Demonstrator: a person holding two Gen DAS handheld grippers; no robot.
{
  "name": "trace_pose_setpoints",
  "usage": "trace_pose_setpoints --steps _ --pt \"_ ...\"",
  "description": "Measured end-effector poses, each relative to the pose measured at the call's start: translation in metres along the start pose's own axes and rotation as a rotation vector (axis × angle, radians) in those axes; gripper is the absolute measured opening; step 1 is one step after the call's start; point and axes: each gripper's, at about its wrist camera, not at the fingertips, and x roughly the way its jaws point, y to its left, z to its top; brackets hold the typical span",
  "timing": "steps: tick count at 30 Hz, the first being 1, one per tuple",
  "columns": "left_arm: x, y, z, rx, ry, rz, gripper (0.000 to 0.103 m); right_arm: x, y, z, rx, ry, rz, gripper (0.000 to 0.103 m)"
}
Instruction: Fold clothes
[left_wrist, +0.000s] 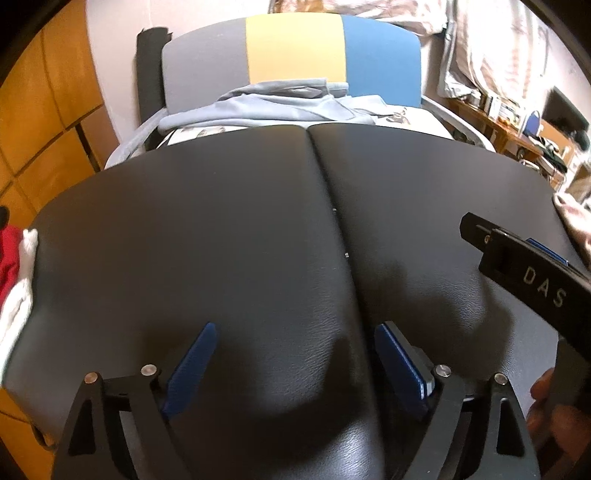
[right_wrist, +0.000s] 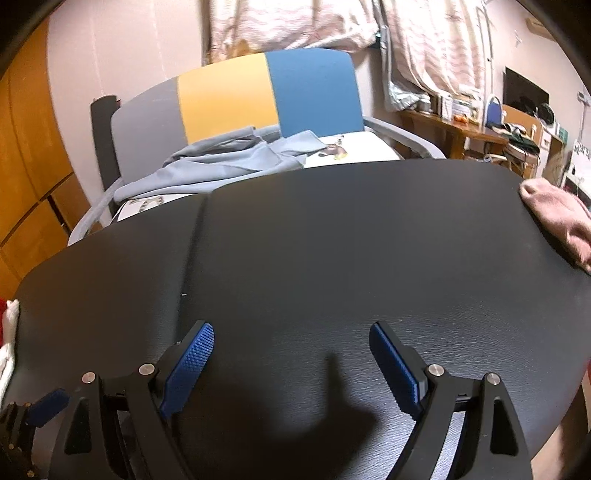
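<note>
A light blue-grey garment (left_wrist: 273, 105) lies crumpled on the seat of a chair beyond the far edge of the black table (left_wrist: 240, 229); it also shows in the right wrist view (right_wrist: 218, 162). My left gripper (left_wrist: 295, 332) is open and empty low over the table's near part. My right gripper (right_wrist: 291, 332) is open and empty over the table too; its black body (left_wrist: 524, 269) shows at the right of the left wrist view. A pink cloth (right_wrist: 557, 218) lies on the table's right edge. White and red cloth (left_wrist: 16, 273) lies at the left edge.
The chair (right_wrist: 258, 96) with a grey, yellow and blue back stands behind the table. Wooden cabinets (left_wrist: 40, 122) are at the left. A cluttered desk (right_wrist: 480, 129) and hanging bedding (right_wrist: 424, 48) are at the back right. A seam (left_wrist: 332, 206) runs down the table top.
</note>
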Motion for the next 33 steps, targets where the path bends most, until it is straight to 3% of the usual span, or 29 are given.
trace_pose_setpoints --steps 4,7,20,27,33 --pt "0.005 -0.012 0.007 0.024 -0.02 0.021 0.092 0.004 -0.029 0.003 0.051 0.007 -0.021 0.089" --pt "0.013 -0.019 0.013 0.017 0.015 -0.003 0.102 0.006 -0.049 0.007 0.079 0.01 -0.052 0.089" --pt "0.029 -0.071 0.026 0.107 0.027 -0.042 0.102 0.013 -0.116 0.025 0.114 -0.014 -0.209 0.089" --pt "0.035 -0.086 0.036 0.183 -0.025 -0.056 0.102 0.015 -0.205 0.037 0.189 -0.047 -0.277 0.089" --pt "0.051 -0.092 0.043 0.183 0.01 -0.06 0.102 0.015 -0.295 0.056 0.268 -0.042 -0.435 0.089"
